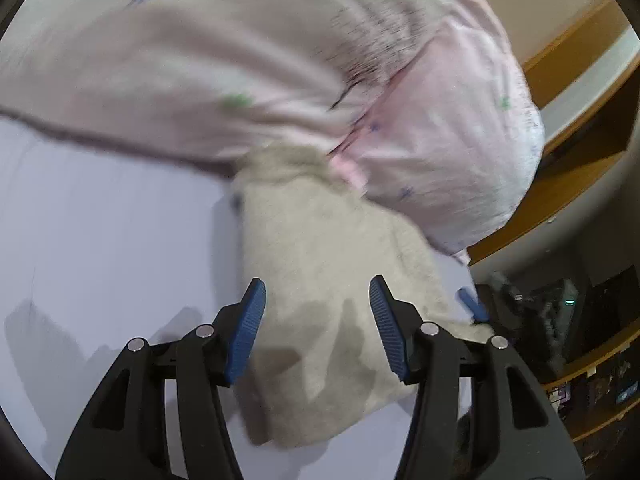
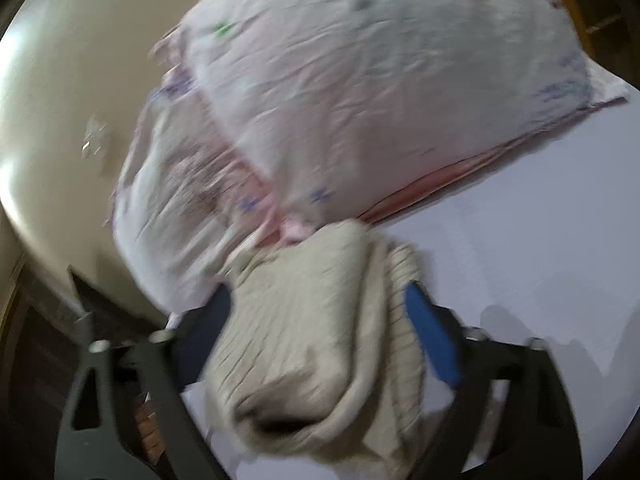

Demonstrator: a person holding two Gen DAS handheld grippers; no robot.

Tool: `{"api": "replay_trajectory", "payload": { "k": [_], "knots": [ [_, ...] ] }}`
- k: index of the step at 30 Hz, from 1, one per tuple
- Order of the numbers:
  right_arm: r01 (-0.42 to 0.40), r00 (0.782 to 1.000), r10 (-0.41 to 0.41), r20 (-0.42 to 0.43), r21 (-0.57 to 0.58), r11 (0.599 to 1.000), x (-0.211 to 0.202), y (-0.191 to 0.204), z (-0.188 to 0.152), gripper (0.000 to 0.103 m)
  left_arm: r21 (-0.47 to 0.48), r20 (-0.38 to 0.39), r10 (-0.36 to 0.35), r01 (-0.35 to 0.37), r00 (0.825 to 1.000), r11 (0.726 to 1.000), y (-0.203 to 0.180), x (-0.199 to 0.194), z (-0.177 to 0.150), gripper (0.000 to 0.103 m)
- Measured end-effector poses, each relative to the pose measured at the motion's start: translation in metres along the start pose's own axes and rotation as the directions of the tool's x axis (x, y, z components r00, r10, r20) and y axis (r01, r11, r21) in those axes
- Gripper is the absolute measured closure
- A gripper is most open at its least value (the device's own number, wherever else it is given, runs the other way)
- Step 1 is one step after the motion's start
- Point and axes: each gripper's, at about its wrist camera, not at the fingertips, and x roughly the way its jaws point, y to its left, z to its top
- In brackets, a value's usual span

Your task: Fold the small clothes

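Lavender bed sheet [image 1: 100, 240] carries a big pink pillow [image 1: 460, 152] and, touching it, the beige knit garment [image 1: 320, 260], lying between both spread hand-held grippers, left [image 1: 316, 320] and right [image 2: 320, 328], so blurry grabs might snag the pillow.

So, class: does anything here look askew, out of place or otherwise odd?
The beige knit garment lies bunched and rumpled, not flat for folding, its far end pressed against the pink pillow. It sits between the wide-apart fingers of the right gripper. The left gripper is open above it.
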Motion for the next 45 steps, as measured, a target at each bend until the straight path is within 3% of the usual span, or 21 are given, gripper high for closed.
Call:
{"api": "replay_trajectory", "payload": {
  "k": [2,5,7,9,12,14,16,17,18,20,22,26,30,32,33,34,39,41,43,45],
  "knots": [
    [-0.020,1.000,0.020,-0.013,-0.050,0.999,-0.008,0.014,-0.009,0.038,0.001,-0.010,-0.008,0.008,1.000,1.000,0.001,0.001,-0.007,0.048],
    [0.020,0.999,-0.026,-0.035,-0.162,0.987,-0.014,0.038,-0.029,0.042,0.034,-0.012,0.002,-0.001,1.000,0.999,0.002,0.001,-0.010,0.048],
    [0.094,0.992,-0.111,-0.066,-0.219,0.971,-0.005,0.047,-0.040,0.090,0.066,-0.009,0.027,-0.026,1.000,0.997,0.000,-0.001,-0.009,0.047],
    [0.174,0.981,-0.189,-0.047,-0.224,0.959,-0.007,0.042,-0.049,0.091,0.079,-0.027,0.037,-0.034,0.999,0.996,0.010,-0.008,-0.014,0.047],
    [0.223,0.973,-0.229,-0.020,-0.161,0.962,-0.029,0.021,-0.068,0.093,0.100,-0.051,0.034,-0.029,0.998,0.995,0.009,-0.004,-0.017,0.046],
    [0.243,0.966,-0.250,-0.067,-0.102,0.965,-0.029,0.001,-0.081,0.092,0.122,-0.063,0.041,-0.033,0.997,0.992,0.008,0.000,-0.018,0.042],
    [0.219,0.972,-0.224,-0.067,-0.080,0.973,-0.030,-0.002,-0.082,0.089,0.143,-0.067,0.066,-0.056,0.996,0.988,0.007,0.005,-0.017,0.040],
    [0.192,0.979,-0.195,-0.049,-0.058,0.980,-0.037,0.002,-0.076,0.079,0.140,-0.065,0.072,-0.062,0.995,0.988,0.009,0.007,-0.016,0.038],
    [0.180,0.983,-0.181,-0.029,-0.040,0.983,-0.043,0.005,-0.068,0.048,0.131,-0.064,0.069,-0.060,0.996,0.990,0.010,0.008,-0.015,0.037],
    [0.158,0.987,-0.158,0.012,-0.031,0.987,-0.047,0.010,-0.051,0.005,0.113,-0.066,0.060,-0.052,0.996,0.992,0.013,0.011,-0.012,0.033],
    [0.151,0.988,-0.152,-0.031,-0.032,0.988,-0.030,0.007,-0.031,0.006,0.116,-0.064,0.075,-0.067,0.995,0.991,0.013,0.015,-0.008,0.028],
    [0.195,0.961,-0.182,-0.208,0.040,0.980,0.028,-0.016,-0.008,0.016,0.115,-0.059,0.102,-0.095,0.993,0.989,0.013,0.026,-0.005,0.024],
    [0.165,0.953,-0.137,-0.272,0.084,0.983,0.055,-0.032,-0.008,0.024,0.095,-0.057,0.081,-0.075,0.995,0.993,0.011,0.039,-0.001,0.023],
    [0.157,0.959,-0.134,-0.249,0.074,0.985,0.054,-0.034,-0.011,0.036,0.088,-0.068,0.076,-0.070,0.995,0.994,0.009,0.049,0.001,0.023],
    [0.151,0.962,-0.129,-0.239,0.075,0.986,0.052,-0.035,-0.013,0.059,0.072,-0.091,0.056,-0.049,0.994,0.996,0.009,0.057,0.001,0.024],
    [0.120,0.965,-0.094,-0.246,0.093,0.988,0.052,-0.038,-0.015,0.068,0.049,-0.114,0.025,-0.020,0.993,0.999,0.010,0.063,0.001,0.026],
    [0.009,0.979,0.024,-0.202,0.165,0.986,0.045,-0.029,-0.024,0.075,0.062,-0.129,-0.023,0.031,0.991,0.998,0.006,0.048,0.004,0.064],
    [-0.070,0.974,0.102,-0.201,0.159,0.985,0.042,-0.013,-0.026,0.076,0.071,-0.133,-0.047,0.057,0.990,0.996,0.010,0.026,0.006,0.065],
    [-0.144,0.959,0.171,-0.226,0.129,0.981,0.050,0.011,-0.033,0.076,0.134,-0.075,-0.019,0.029,0.997,0.991,0.017,-0.011,0.005,0.065],
    [-0.123,0.956,0.129,-0.264,0.041,0.992,0.071,0.035,-0.044,0.073,0.184,-0.036,0.058,-0.050,0.998,0.982,0.025,-0.029,0.009,0.059]
  ]
}}
